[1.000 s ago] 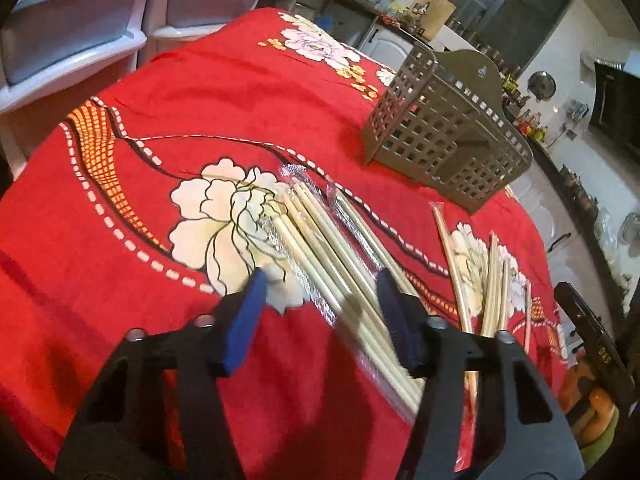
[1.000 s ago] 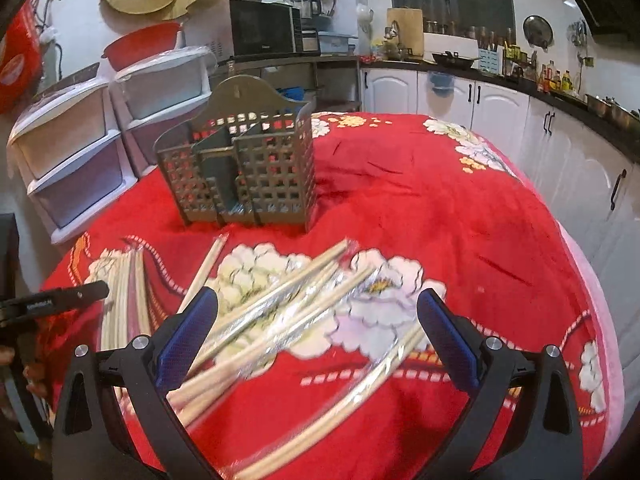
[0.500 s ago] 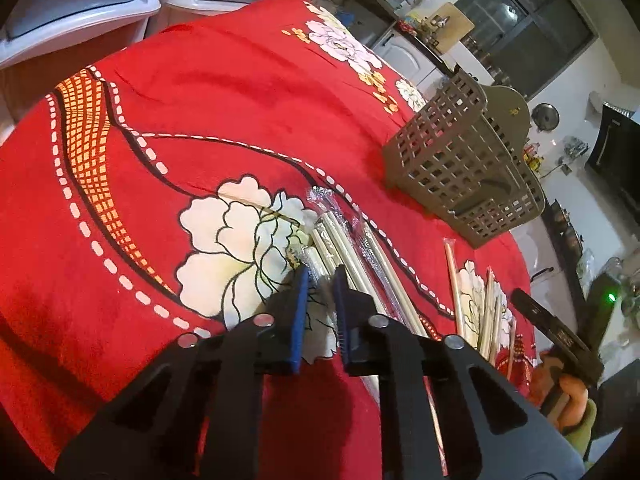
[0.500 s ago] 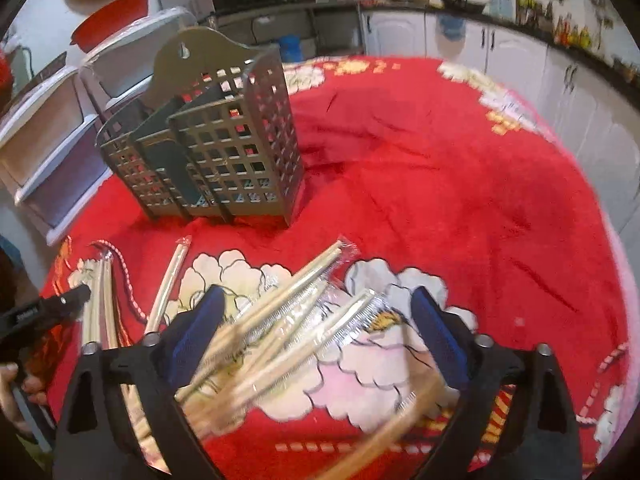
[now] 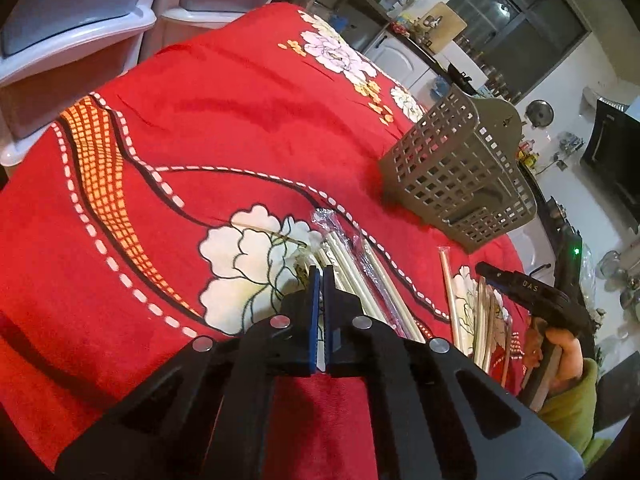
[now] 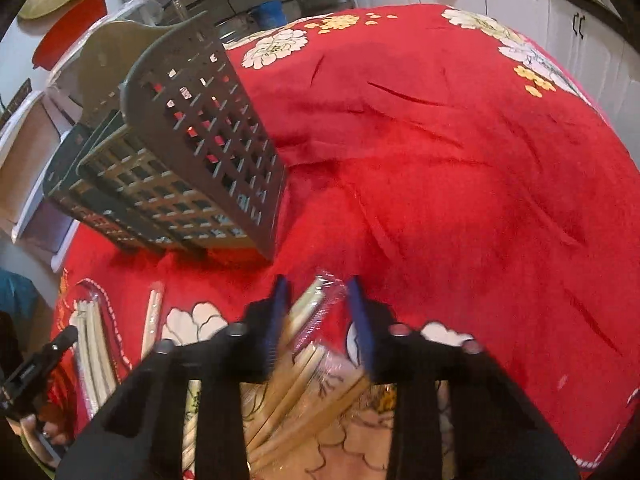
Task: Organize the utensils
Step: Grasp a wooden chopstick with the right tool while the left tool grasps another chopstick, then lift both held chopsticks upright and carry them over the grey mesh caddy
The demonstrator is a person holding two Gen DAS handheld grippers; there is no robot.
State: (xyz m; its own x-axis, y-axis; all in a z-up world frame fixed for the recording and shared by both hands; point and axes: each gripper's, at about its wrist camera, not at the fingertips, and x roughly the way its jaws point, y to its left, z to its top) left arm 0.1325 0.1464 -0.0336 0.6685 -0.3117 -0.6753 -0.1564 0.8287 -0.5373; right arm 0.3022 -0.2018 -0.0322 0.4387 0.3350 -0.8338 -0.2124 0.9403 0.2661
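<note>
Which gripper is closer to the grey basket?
The right one. The right gripper, jaws just closing around wrapped chopsticks, sits just in front of the basket. The left gripper is shut at the far end of the chopstick bundles, farther from it.

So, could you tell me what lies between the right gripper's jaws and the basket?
Only bare red tablecloth, seen in the right wrist view, before the basket.

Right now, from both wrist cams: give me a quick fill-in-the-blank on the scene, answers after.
1. The tablecloth is mainly ____.
2. The grey caddy with grid holes holds ____ chopsticks.
3. The wrapped chopsticks lie between the pads of the ____ gripper.
4. The left gripper has its jaws ____.

Answers: red; no; right; shut
</note>
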